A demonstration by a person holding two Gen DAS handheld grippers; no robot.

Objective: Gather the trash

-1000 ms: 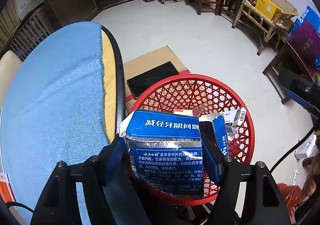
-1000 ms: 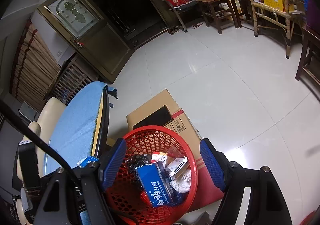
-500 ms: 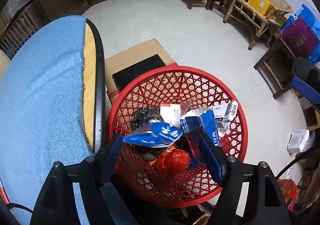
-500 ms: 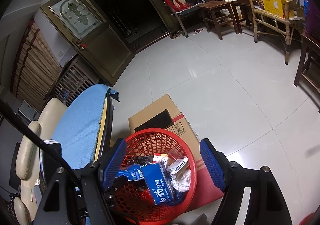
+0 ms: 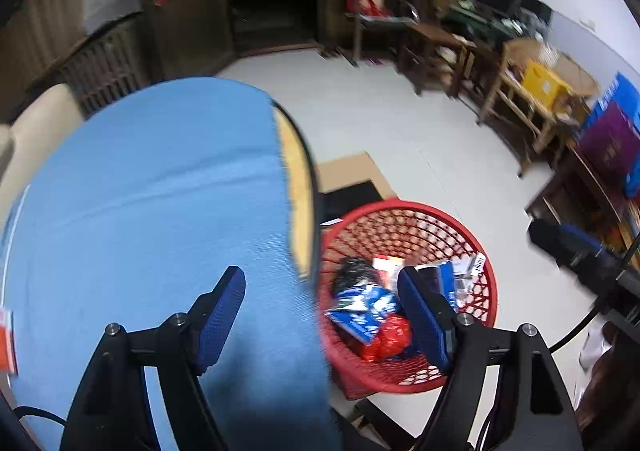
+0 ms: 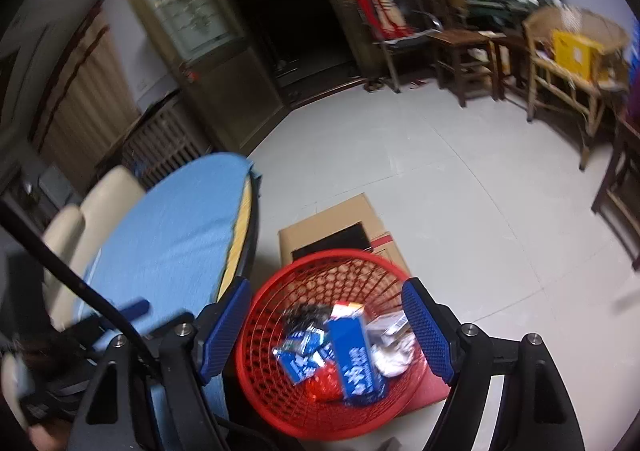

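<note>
The round bench (image 5: 152, 187) under its blue cloth fills the nine o'clock side of the left view, and nothing lies on the part of it I can see except a scrap of red-and-white at the far eight o'clock edge (image 5: 6, 343), too cropped to name. Beside it at three o'clock, touching a cardboard box (image 6: 340, 227) on the floor, stands the red mesh basket (image 6: 320, 263). A second ago the left tool (image 5: 320, 315) held the blue toothpaste carton over that basket; now the carton (image 5: 360, 311) lies inside among a red bag (image 5: 394, 335), a black wad and white packaging, and the left tool stands spread wide and empty, swung back toward the bench. The right tool (image 6: 326, 327) hangs above the basket rim, likewise parted with nothing between its pads. I judge that piece collected; the left hand seems to be heading back for whatever remains at the bench's edge.
</note>
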